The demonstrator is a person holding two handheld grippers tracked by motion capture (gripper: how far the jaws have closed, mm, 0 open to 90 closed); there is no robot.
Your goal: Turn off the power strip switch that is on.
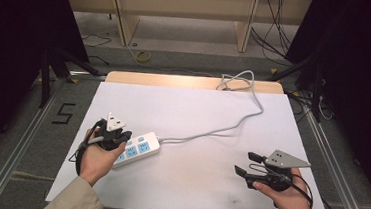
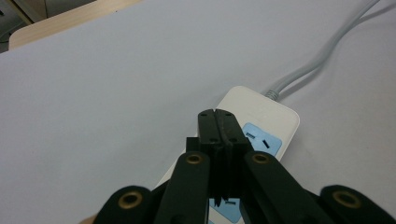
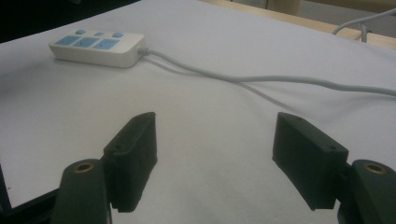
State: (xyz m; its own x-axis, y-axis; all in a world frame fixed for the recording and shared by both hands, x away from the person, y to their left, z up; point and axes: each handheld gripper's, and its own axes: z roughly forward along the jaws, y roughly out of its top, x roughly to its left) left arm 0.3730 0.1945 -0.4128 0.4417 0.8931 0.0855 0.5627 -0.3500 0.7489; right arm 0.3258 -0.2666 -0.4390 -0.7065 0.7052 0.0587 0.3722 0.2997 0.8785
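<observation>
White sheeting covers the worktop [image 1: 197, 120] almost to its edges, with a strip of bare wood along the far edge at the top of the high view. Most of the sheet lies open: the whole middle, the far half and the near edge between the two hands are free.

At lower left of the high view lies a white power strip [image 1: 137, 150] with blue sockets, set at a slant, well in from the left edge. Its grey cable [image 1: 221, 130] runs right across the sheet, curves up toward the upper right and goes off the far edge in loose loops.

Over the strip's near end hovers the left gripper [image 1: 118, 140]; in the left gripper view its fingers [image 2: 227, 128] are clenched together with nothing between them, just above the sockets. Whether they touch the strip cannot be told.

At lower right the right gripper [image 1: 247, 164] is well apart from the strip, its fingers [image 3: 133, 149] spread wide over bare sheet.
</observation>
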